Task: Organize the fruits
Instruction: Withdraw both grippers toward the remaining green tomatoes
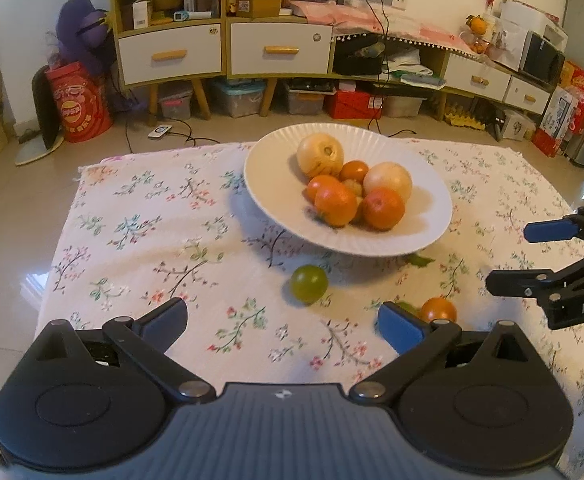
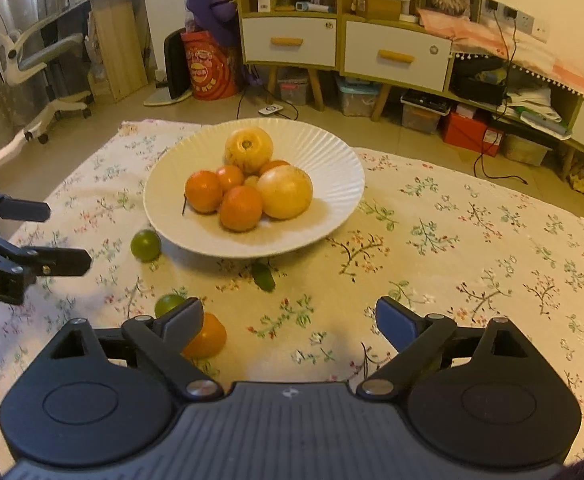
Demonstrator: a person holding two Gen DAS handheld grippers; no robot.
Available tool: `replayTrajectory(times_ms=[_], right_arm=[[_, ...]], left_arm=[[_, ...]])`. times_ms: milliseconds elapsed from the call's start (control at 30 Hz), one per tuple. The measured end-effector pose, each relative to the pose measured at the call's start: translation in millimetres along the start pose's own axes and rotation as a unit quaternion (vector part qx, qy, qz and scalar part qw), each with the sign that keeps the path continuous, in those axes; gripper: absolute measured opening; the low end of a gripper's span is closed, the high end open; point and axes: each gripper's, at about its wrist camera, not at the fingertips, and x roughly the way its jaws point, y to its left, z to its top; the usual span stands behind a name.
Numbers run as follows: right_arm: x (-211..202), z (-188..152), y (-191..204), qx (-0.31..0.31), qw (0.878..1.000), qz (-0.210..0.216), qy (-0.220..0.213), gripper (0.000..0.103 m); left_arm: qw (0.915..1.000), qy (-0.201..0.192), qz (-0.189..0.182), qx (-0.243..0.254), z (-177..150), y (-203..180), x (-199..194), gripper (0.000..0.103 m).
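Both grippers, the left gripper (image 1: 282, 326) and right gripper (image 2: 290, 322), hung released and empty over the cloth's near edge; the loose orange (image 2: 206, 336) there wanted a centred, gentle pinch before going into the plate (image 2: 331, 152).

You see a glossy white plate (image 2: 331, 152) with a finely ribbed rim, lying on a matt floral cloth (image 2: 471, 240) of soft, slightly rough weave. The oranges (image 2: 240, 208) in it look dimpled and faintly shiny, and the floor tiles (image 1: 20, 216) shine smooth.
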Motion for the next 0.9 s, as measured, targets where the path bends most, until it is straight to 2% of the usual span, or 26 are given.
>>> replayTrajectory(times_ms=[433,900], right_arm=[[-1.1,-20.2,10.6,-0.037,0.999,0.006,0.020,0.094],[6.9,-27.4,9.6,-0.057,0.998,-0.002,0.035,0.094]], left_arm=[[0.9994,0.017,-0.013,0.026,-26.1,-5.2,-5.3,0.085],[0.9952,0.015,-0.071,0.065,-35.9,-36.3,2.2,0.085]])
